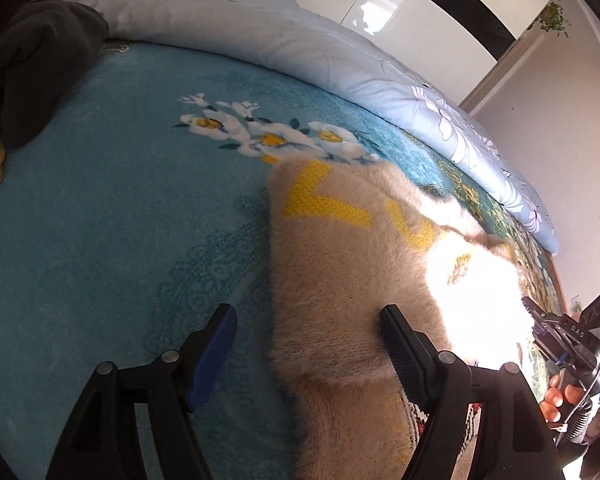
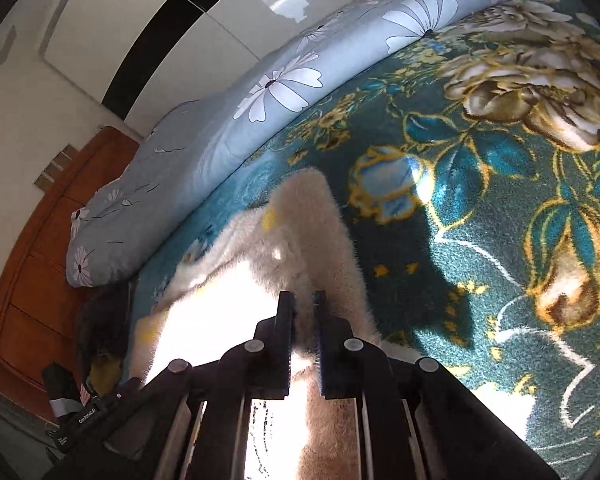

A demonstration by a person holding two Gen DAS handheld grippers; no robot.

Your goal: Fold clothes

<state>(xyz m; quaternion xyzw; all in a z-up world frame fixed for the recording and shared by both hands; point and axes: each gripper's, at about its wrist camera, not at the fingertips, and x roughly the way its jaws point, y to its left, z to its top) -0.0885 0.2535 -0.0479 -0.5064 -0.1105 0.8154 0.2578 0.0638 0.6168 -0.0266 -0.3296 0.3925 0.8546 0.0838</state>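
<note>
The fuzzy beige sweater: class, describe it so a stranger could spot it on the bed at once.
Start at the teal floral blanket covering the bed, below the pale blue quilt. On it lies the fuzzy beige sweater, pinched by the right gripper. Unlike the dark garment at the corner, it is pale, furry, with yellow knitted marks.

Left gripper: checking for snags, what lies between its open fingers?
In the left wrist view, the left gripper straddles the beige sweater's edge and bare teal blanket.
</note>
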